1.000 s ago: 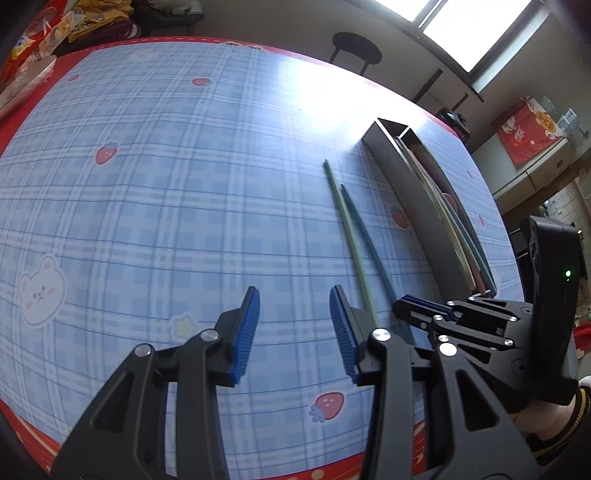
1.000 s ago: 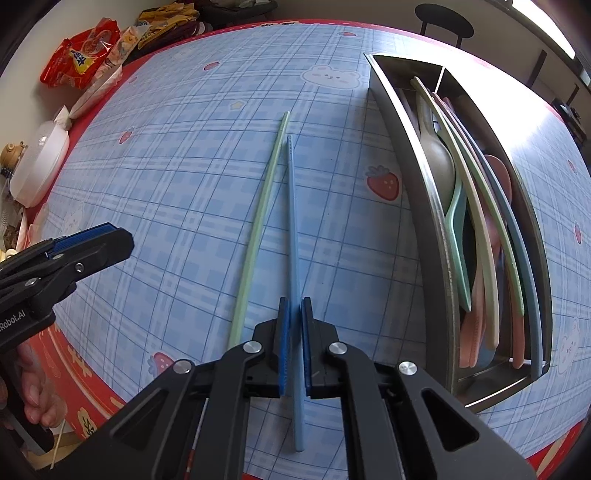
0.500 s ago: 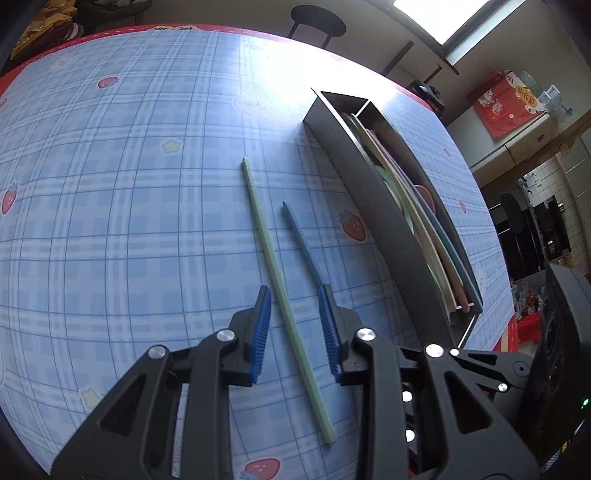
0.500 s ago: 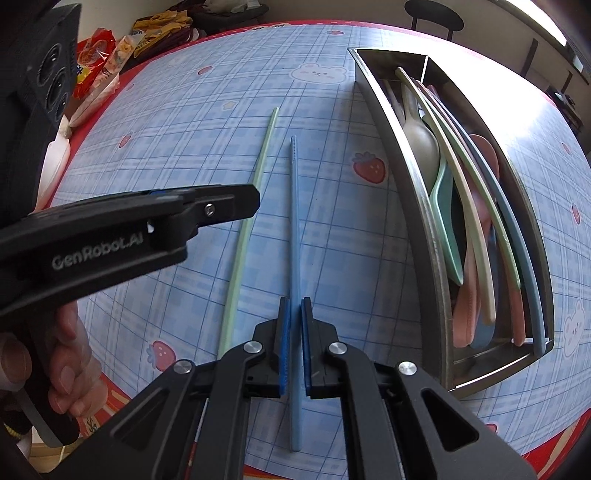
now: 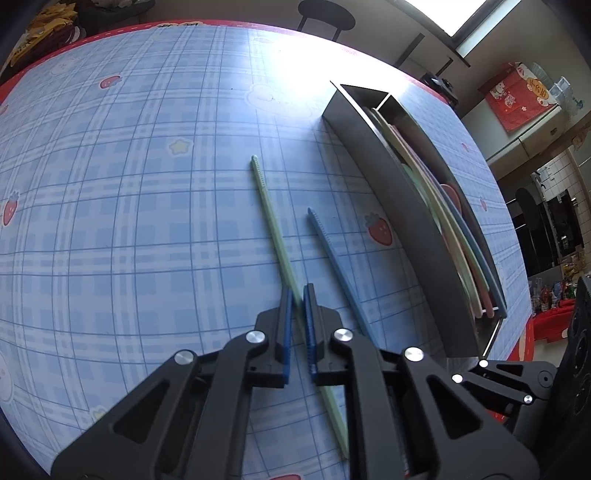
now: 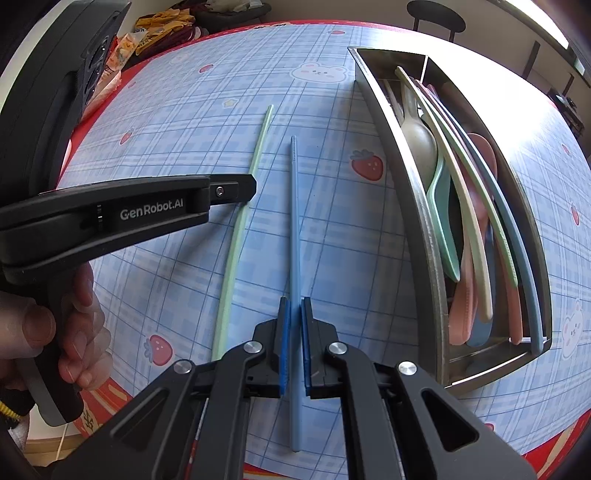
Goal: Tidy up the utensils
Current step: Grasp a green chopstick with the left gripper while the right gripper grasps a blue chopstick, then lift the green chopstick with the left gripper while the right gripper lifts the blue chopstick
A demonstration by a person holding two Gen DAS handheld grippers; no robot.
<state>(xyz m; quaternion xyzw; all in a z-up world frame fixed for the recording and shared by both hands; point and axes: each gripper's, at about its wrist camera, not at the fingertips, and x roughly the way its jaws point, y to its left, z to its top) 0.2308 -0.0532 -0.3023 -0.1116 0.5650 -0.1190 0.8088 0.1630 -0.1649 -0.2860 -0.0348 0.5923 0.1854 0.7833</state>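
Two chopsticks lie side by side on the blue plaid tablecloth. My left gripper is shut on the green chopstick near its thick end, which sticks out behind the pads. My right gripper is shut on the blue chopstick, also near its thick end. In the right wrist view the left gripper reaches in from the left onto the green chopstick. The steel utensil tray to the right holds several pastel spoons and chopsticks. The blue chopstick lies between the green one and the tray.
A person's hand grips the left gripper's handle at the table's near red edge. Snack packets lie at the far left corner. A dark stool stands beyond the far edge.
My left gripper moved right over the green chopstick and its jaws closed on it. The right gripper stayed still, shut on the blue chopstick.
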